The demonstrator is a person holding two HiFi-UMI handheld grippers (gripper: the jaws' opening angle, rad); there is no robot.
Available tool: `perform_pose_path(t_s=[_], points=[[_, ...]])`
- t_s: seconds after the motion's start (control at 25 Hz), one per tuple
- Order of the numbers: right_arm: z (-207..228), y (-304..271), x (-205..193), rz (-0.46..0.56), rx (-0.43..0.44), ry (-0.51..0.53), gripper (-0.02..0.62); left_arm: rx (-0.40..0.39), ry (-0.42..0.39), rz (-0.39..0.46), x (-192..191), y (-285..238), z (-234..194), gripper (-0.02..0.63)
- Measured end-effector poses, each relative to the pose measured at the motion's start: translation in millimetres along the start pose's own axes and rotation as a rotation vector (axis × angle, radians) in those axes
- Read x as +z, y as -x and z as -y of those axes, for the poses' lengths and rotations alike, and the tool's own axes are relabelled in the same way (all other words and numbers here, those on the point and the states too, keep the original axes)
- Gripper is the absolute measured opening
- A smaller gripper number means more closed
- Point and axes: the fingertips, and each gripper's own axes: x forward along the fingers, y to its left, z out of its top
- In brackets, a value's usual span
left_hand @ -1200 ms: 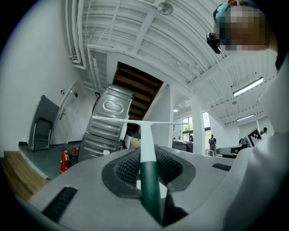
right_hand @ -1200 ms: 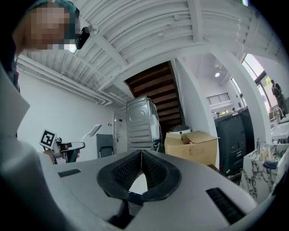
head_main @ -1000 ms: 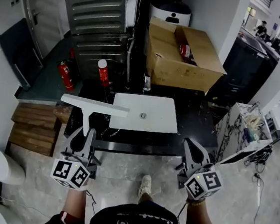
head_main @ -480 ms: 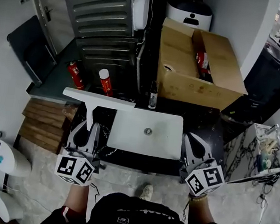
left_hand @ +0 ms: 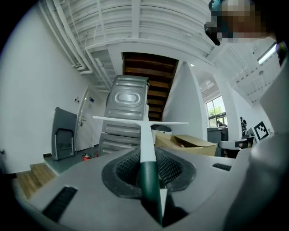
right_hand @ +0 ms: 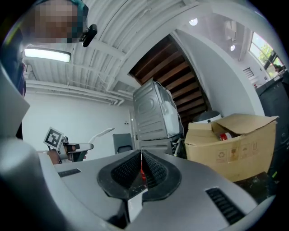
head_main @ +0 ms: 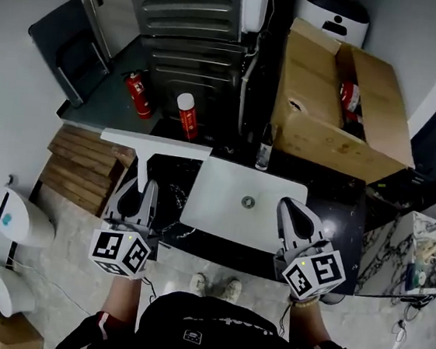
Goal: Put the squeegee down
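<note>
White and T-shaped at its head, the squeegee (head_main: 156, 144) is held in the left tool (head_main: 138, 192), whose two pads are clenched on the dark green lower part of its handle. The left gripper view shows the handle running straight out between the pads, green near the tool and white further on, up to the crosswise blade. In the head view the blade lies level above the left end of the black counter (head_main: 338, 215), just in front of a red can (head_main: 185, 115) with a white cap; the squeegee is not set down. The right tool (head_main: 292, 213) hangs over the right part of the white sink (head_main: 223, 202) sunk in the counter. Its pads are pressed together with only a thin slit between them and nothing grasped. Behind the sink a small dark bottle (head_main: 264, 155) stands upright, and beyond it sits an open cardboard box (head_main: 320, 103). A red fire extinguisher (head_main: 137, 94) stands on the floor to the left, near some wooden boards (head_main: 86, 166).
</note>
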Motion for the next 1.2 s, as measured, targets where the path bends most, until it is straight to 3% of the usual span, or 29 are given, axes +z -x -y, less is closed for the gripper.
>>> perform_pose_path(t_s=[0.24,0.4,0.56,0.76,0.96,1.08,1.2], points=[[-56,-67,-46,-0.038,0.127,-0.022,0.04,0.161,0.023,-0.129,-73,19,-61,0.097],[-98,-108,-92,-0.103,0.191,0.009,0.038,0.293,0.101,-0.262,-141,41,-105,0.097],[-124,-138,-124,-0.163,0.209,0.013,0.038,0.365,0.182,-0.405,-207,41,-148,0.098],[-138,-158,-142,-0.21,0.225,0.005,0.04,0.359,0.251,-0.563,-275,18,-165,0.097],[-132,-165,-152,-0.238,0.21,0.002,0.04,0.333,0.283,-0.666,-309,-8,-166,0.098],[-122,-164,-148,-0.239,0.185,0.004,0.04,0.338,0.266,-0.726,-320,-13,-172,0.112],[-113,-163,-136,-0.219,0.165,0.009,0.04,0.341,0.235,-0.704,-308,-18,-179,0.172]])
